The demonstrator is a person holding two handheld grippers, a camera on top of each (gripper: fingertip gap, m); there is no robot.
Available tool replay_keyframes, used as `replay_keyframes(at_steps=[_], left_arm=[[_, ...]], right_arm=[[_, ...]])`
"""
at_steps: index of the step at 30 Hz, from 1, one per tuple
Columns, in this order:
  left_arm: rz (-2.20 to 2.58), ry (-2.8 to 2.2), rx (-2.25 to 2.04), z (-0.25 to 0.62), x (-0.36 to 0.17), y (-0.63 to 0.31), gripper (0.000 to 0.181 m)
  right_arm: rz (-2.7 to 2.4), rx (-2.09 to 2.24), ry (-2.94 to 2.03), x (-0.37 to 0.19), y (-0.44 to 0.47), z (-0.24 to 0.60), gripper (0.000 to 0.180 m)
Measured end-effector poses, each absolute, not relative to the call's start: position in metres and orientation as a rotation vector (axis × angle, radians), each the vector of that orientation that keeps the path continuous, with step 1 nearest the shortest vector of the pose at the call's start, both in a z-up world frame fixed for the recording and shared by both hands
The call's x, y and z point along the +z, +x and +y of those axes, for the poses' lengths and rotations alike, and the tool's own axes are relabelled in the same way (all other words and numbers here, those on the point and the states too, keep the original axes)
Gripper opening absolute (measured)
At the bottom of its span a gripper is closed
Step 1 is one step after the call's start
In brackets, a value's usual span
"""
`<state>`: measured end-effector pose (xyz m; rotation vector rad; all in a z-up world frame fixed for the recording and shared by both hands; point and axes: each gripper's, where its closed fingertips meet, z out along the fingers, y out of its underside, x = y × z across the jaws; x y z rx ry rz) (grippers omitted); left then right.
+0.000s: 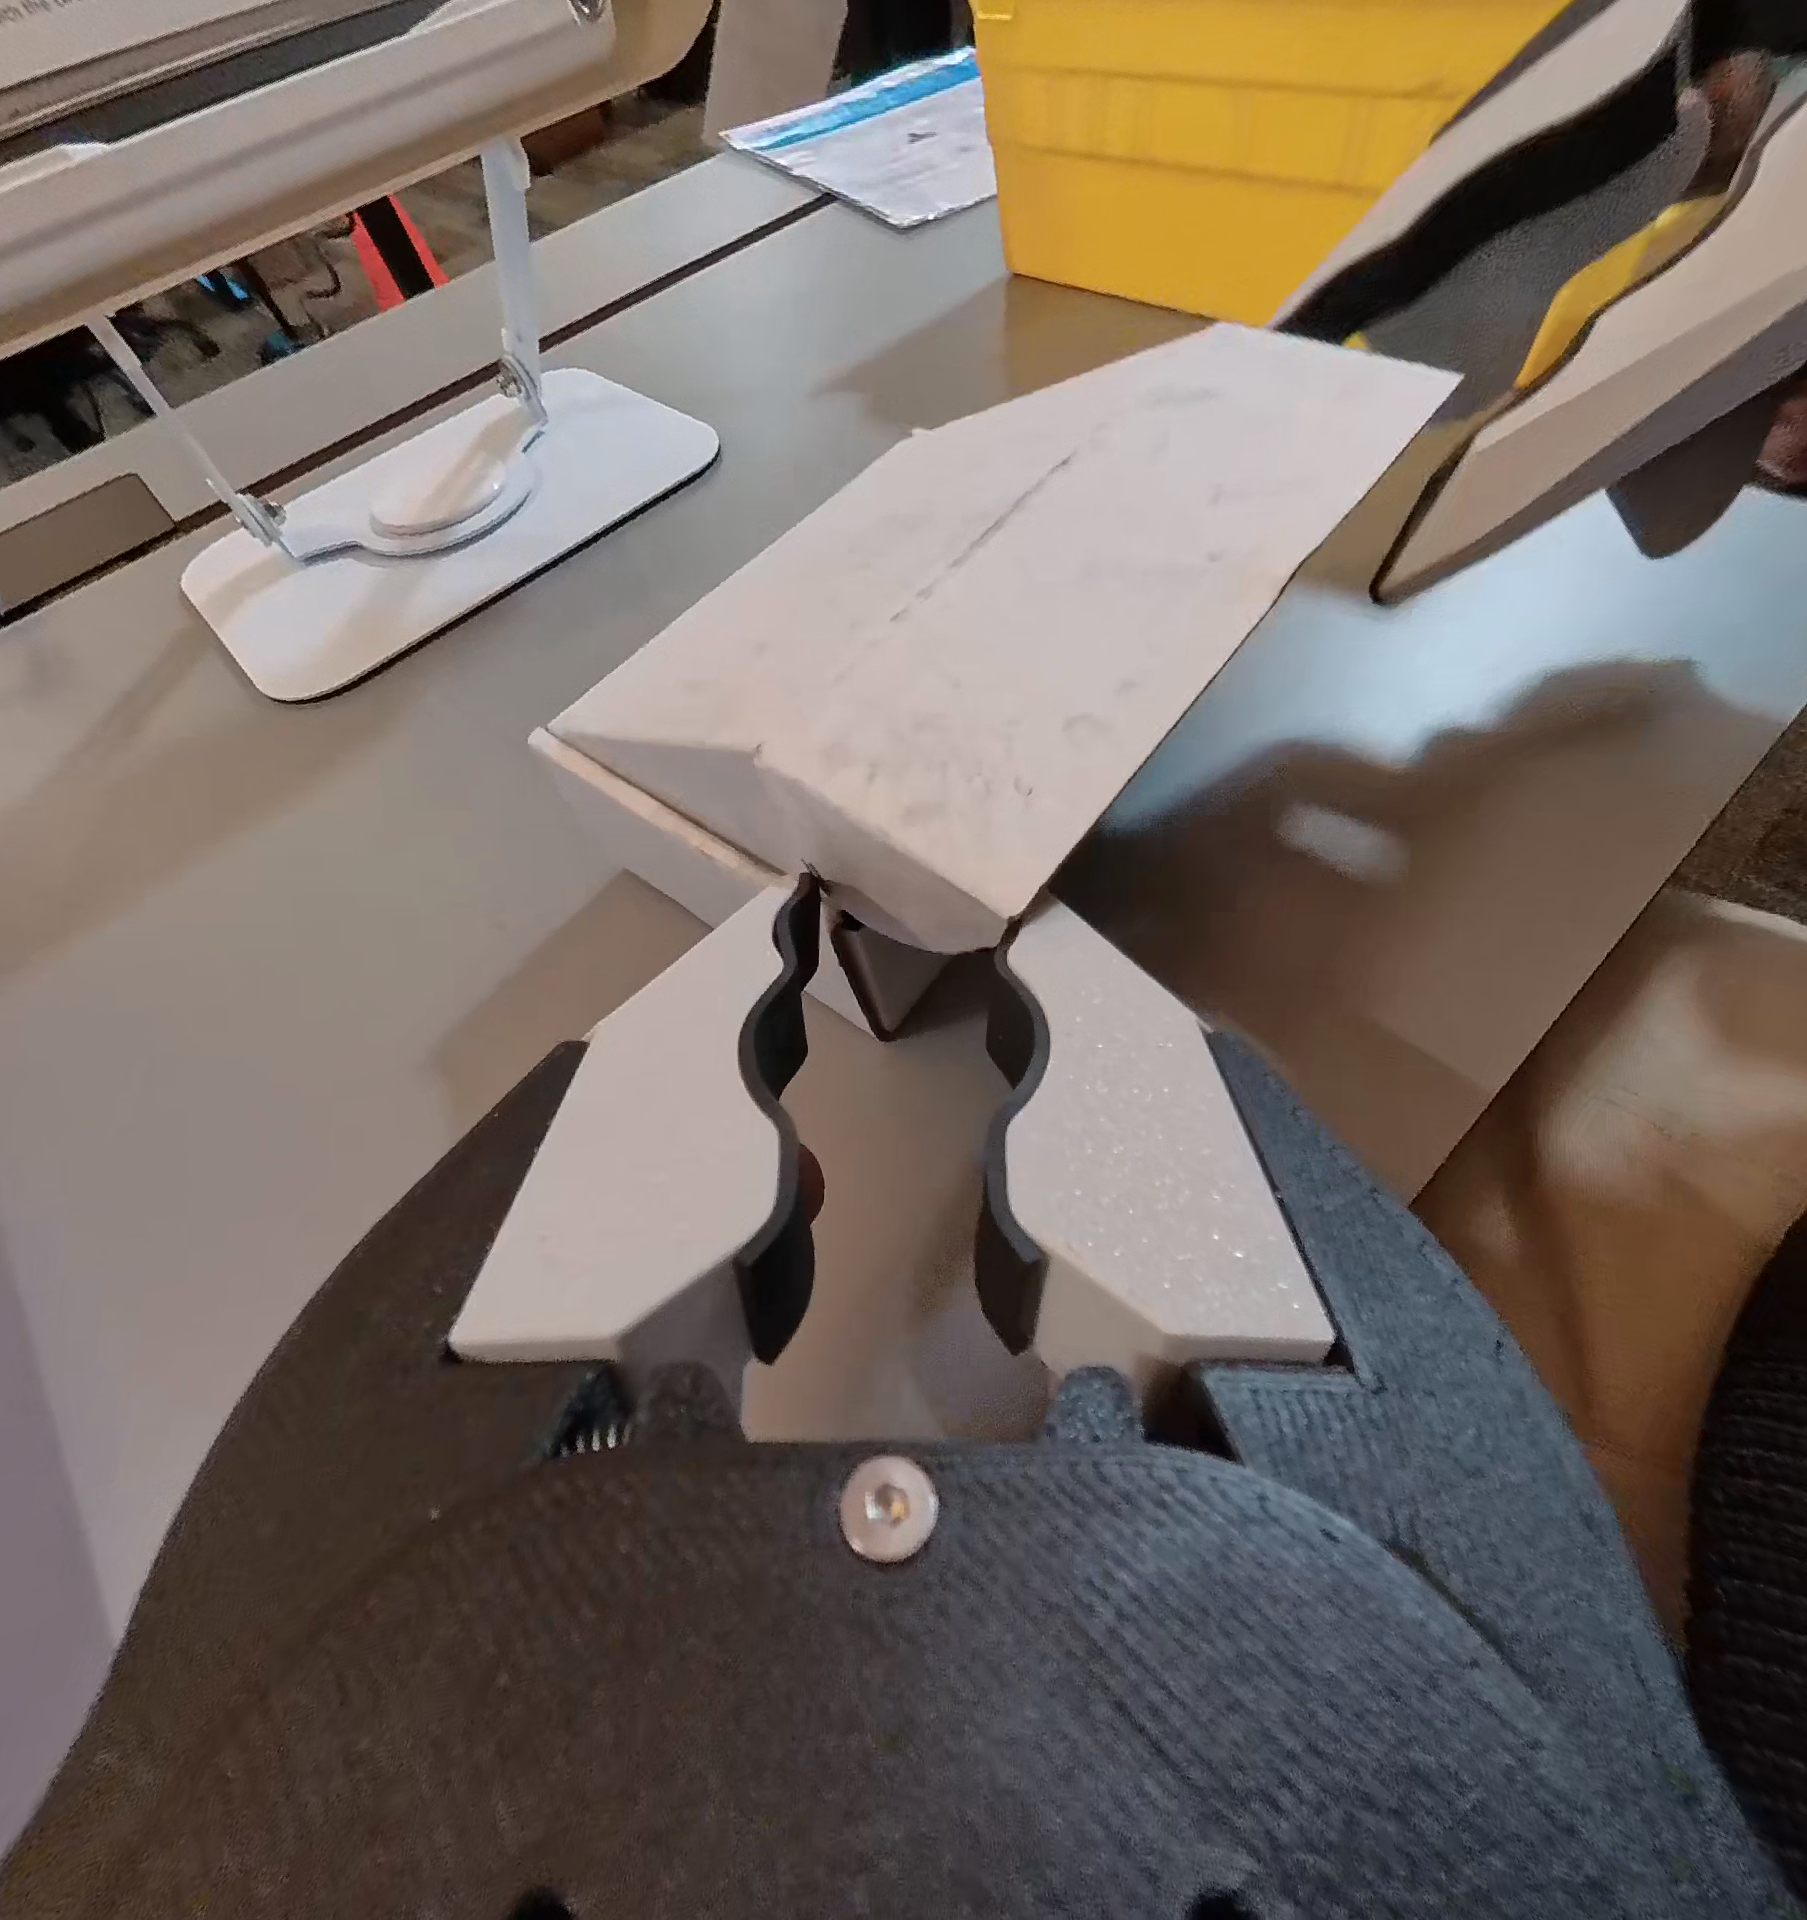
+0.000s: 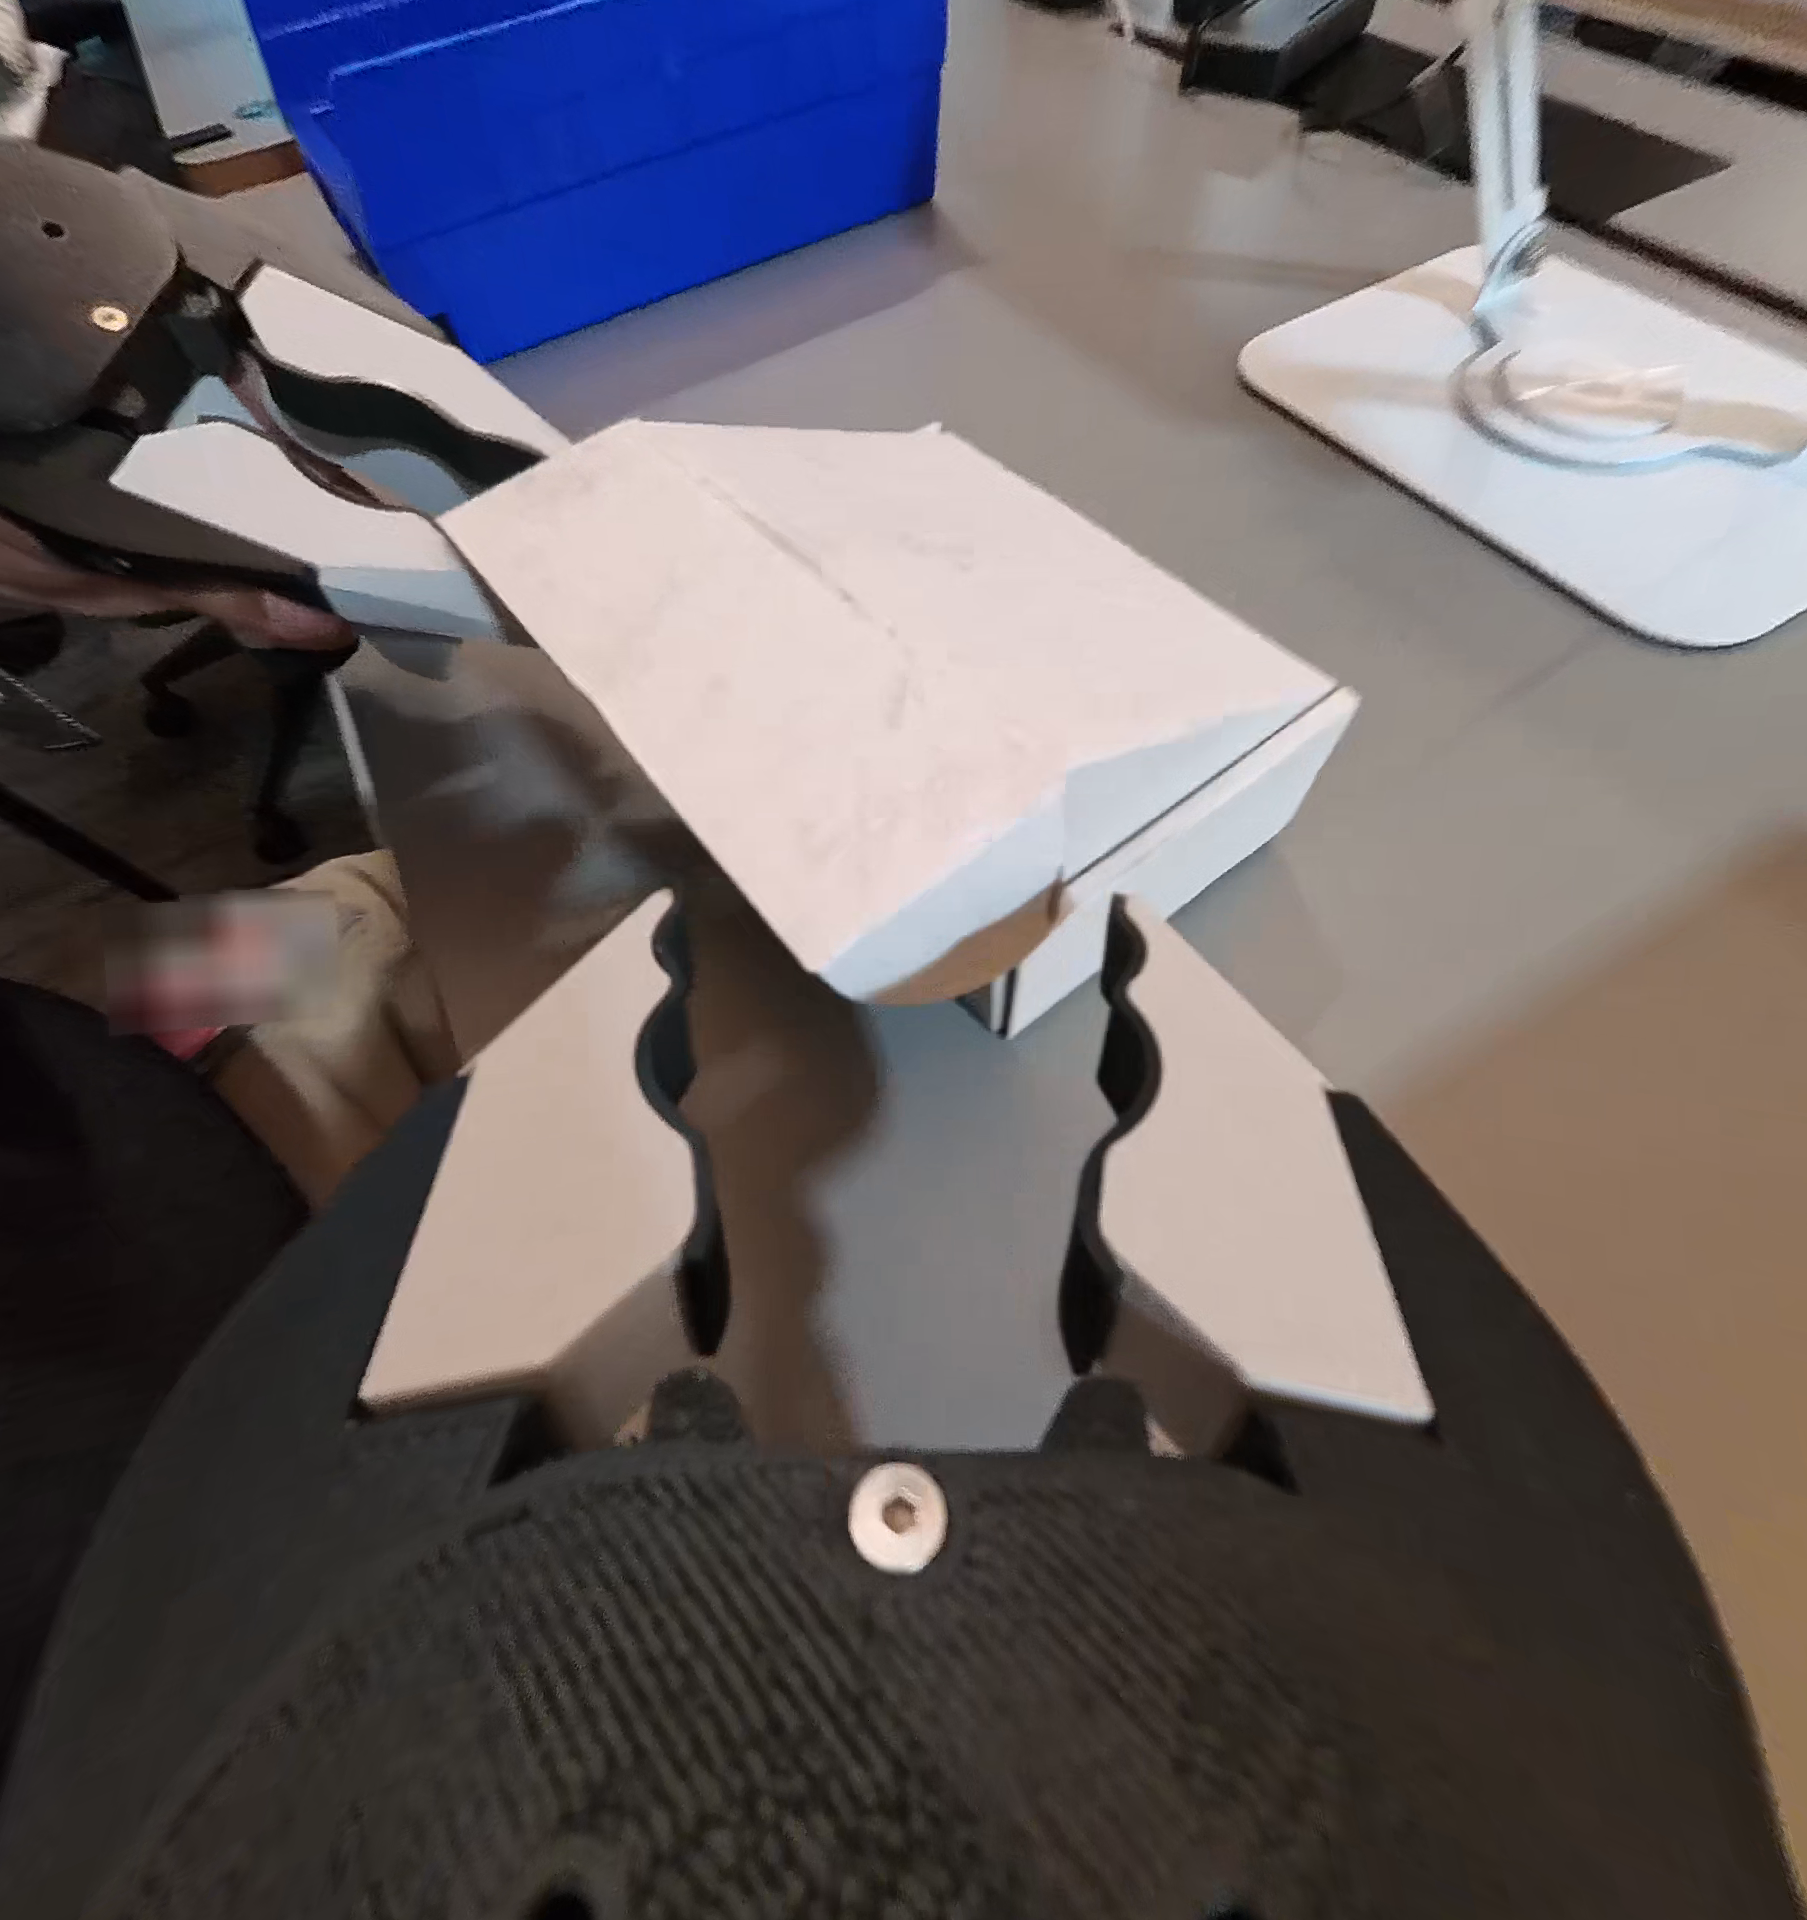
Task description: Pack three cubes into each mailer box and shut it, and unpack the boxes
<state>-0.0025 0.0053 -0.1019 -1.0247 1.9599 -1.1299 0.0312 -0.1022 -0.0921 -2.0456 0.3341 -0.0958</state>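
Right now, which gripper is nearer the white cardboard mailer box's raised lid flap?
Left. The left gripper touches the white cardboard mailer box's raised lid flap at one corner; the right gripper sits open just short of the opposite corner.

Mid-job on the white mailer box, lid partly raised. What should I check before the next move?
1. Lid shut: not ok, its front edge stands above the base.
2. Three cubes inside: cannot tell, the lid hides the inside.
3. Right tongs open: ok, jaws wide, at the lid's near corner.
4. Left tongs gripping the lid: cannot tell; tips at its other corner, jaws apart.
5. Is the base flat on the table: ok, it appears so.
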Motion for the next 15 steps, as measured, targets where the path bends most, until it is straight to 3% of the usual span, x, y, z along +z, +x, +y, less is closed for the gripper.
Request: replay_keyframes(at_steps=[9,13,15], left_arm=[[1.953,-1.028,-1.156,0.005,-0.102,-0.002,0.03],[1.944,-1.056,-1.183,0.004,-0.1,-0.002,0.029],[1.931,-1.095,-1.2,0.005,-0.099,-0.001,0.03]], right_arm=[[0.112,-0.413,-2.003,-0.07,0.031,-0.099,0.082],[-0.138,-0.829,-2.024,-0.062,0.029,-0.099,0.08],[-0.301,-1.078,-1.995,-0.059,0.026,-0.097,0.071]])
